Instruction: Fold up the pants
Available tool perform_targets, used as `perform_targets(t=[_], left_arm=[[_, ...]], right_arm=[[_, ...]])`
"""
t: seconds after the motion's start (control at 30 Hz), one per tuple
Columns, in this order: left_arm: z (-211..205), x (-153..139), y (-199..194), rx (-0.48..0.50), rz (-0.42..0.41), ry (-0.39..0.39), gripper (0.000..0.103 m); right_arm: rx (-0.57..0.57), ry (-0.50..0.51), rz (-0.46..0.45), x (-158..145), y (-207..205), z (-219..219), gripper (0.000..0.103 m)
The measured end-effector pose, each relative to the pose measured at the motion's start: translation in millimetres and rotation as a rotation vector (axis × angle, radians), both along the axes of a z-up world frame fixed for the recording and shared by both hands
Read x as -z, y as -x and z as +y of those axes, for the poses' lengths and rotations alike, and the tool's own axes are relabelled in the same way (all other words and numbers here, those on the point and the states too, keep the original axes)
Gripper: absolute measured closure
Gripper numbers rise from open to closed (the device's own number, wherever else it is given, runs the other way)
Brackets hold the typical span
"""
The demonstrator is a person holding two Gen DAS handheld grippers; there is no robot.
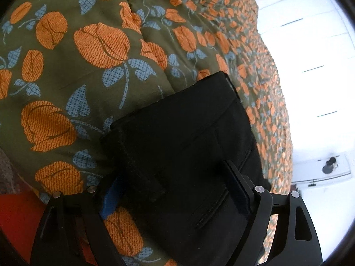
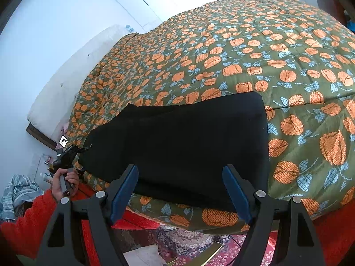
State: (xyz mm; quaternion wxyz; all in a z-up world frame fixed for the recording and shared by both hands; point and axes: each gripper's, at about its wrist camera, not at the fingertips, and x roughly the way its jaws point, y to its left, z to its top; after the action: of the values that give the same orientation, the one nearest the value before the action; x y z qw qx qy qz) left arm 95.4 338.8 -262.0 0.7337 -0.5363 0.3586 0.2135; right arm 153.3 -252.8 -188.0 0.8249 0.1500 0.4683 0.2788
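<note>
Both tongs, left tongs (image 1: 175, 190) and right tongs (image 2: 180, 191), are wide open, gripping nothing. Black pants (image 2: 177, 141) lie on the bed's floral quilt (image 2: 299, 71); grabbing one layer could unravel the fold.

One pair of black pants (image 2: 177, 141) lies folded on one bed, near the front edge of its single green quilt (image 2: 277, 51) with orange flowers. Two grippers are in view, the left gripper (image 1: 175, 190) and the right gripper (image 2: 180, 188), each with two blue-padded fingers (image 2: 124, 190). One hand (image 2: 64, 184) in one red sleeve (image 2: 28, 221) shows at the bed's left corner, and one patterned rug (image 2: 177, 243) lies on the floor below the front edge.
</note>
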Motion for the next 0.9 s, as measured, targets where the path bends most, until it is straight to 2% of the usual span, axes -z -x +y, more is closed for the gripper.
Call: perform_targets(t=[0.07,0.17,0.23,0.27,0.33,0.4,0.47,0.6,0.73,0.83,0.9], left_arm=[[0,-2,3,-0.005,-0.012,-0.001,0.025],[-3,-6,7,-0.004,0.012,-0.036,0.037],[-4,-9,10,-0.01,0.016,-0.056,0.054],[-4,-11,13,-0.013,0.015,-0.061,0.058],[-4,-14,19,-0.025,0.012,-0.062,0.075],[-6,-20,23,-0.023,0.01,-0.072,0.082],[-14,-33,21,-0.001,0.037,-0.138,0.085],[-64,-86,9,0.119,0.108,-0.45,0.089],[-147,-139,0,0.326,0.07,-0.769,0.09],[-223,-156,-7,0.534,0.042,-1.003,0.09],[-277,-151,-12,0.687,0.022,-1.14,0.089]], right_arm=[[0.003,0.001,0.006,1,-1,-1,0.025],[0.009,-0.003,0.007,2,-1,-2,0.025],[0.016,-0.008,0.006,2,-1,-4,0.025],[0.018,-0.01,0.006,2,-1,-5,0.025],[0.022,-0.016,0.009,2,-1,-7,0.025],[0.026,-0.019,0.011,3,-2,-8,0.025],[0.028,-0.023,0.013,3,-2,-8,0.025],[0.024,-0.025,0.009,2,-1,-7,0.025],[0.027,-0.031,0.01,3,-2,-8,0.025],[0.037,-0.039,0.02,5,-3,-10,0.025],[0.042,-0.046,0.023,5,-4,-11,0.025]])
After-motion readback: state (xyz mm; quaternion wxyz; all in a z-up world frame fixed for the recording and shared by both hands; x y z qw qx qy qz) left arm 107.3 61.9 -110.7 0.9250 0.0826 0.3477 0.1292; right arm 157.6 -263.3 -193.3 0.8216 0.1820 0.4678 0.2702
